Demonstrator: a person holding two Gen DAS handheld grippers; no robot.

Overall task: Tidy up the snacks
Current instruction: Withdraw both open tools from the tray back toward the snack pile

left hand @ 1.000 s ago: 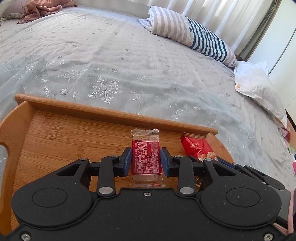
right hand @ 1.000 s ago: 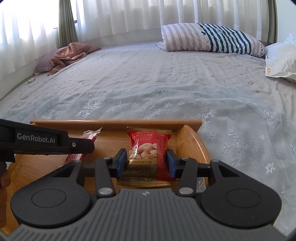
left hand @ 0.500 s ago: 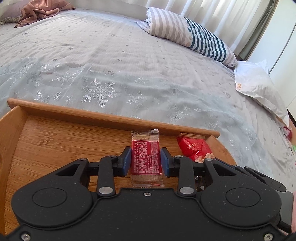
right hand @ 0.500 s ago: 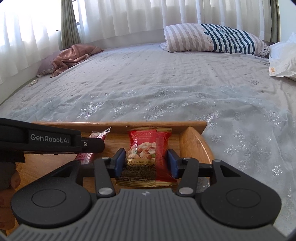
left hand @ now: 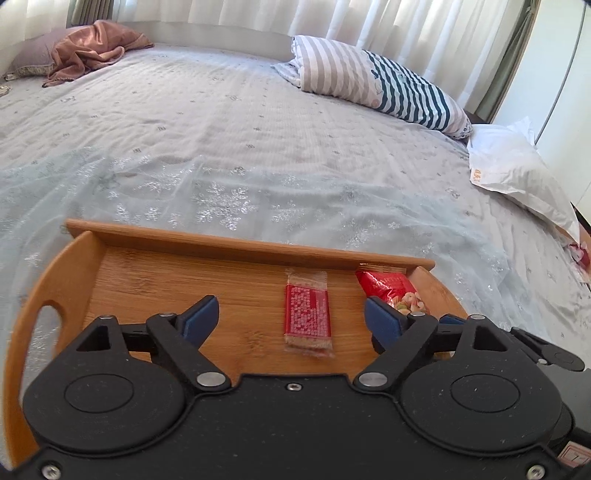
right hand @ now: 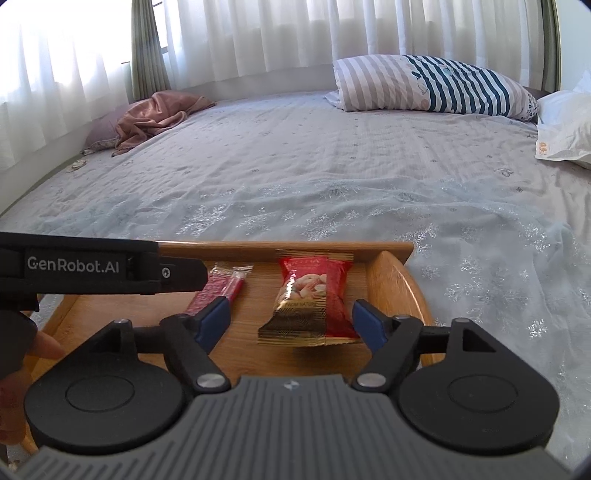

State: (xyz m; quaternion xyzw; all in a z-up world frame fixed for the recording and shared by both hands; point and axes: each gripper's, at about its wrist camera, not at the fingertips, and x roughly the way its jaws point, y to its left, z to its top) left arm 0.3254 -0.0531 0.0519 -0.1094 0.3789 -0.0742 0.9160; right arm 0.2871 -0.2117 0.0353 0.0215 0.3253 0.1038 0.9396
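Bedroom setting: a wooden tray [left hand: 255, 249] sits on a grey snowflake-print bedspread [left hand: 221, 140], sheer curtains [right hand: 258, 33] behind.

Left gripper [left hand: 291, 317]: jaws spread wide, holding nothing. Half a second ago its blue pads were clamped on the red wafer bar [left hand: 307, 318]; now the bar lies flat on the tray floor between the open fingers, touching neither, its clear end toward the far rim.

Right gripper [right hand: 291, 321]: jaws likewise wide apart and empty. It too was closed on its item half a second ago; the red-and-gold nut packet [right hand: 314, 302] now lies on the tray between the fingers, clear of both pads, its top edge near or against the far rim and close to the tray's right wall.

Arrangement: wafer bar and nut packet lie side by side along the far rim, near each other but apart, the packet to the right. Most of the tray floor to the left is bare wood.

Reading: both releases look complete, so two snacks count as placed. The likely next call is to draw both grippers back without dragging the wrappers.

Surroundings: striped pillow [right hand: 436, 85] at the head of the bed, a white plastic bag [left hand: 517, 177] to its right, a crumpled pink cloth [right hand: 155, 118] at far left.
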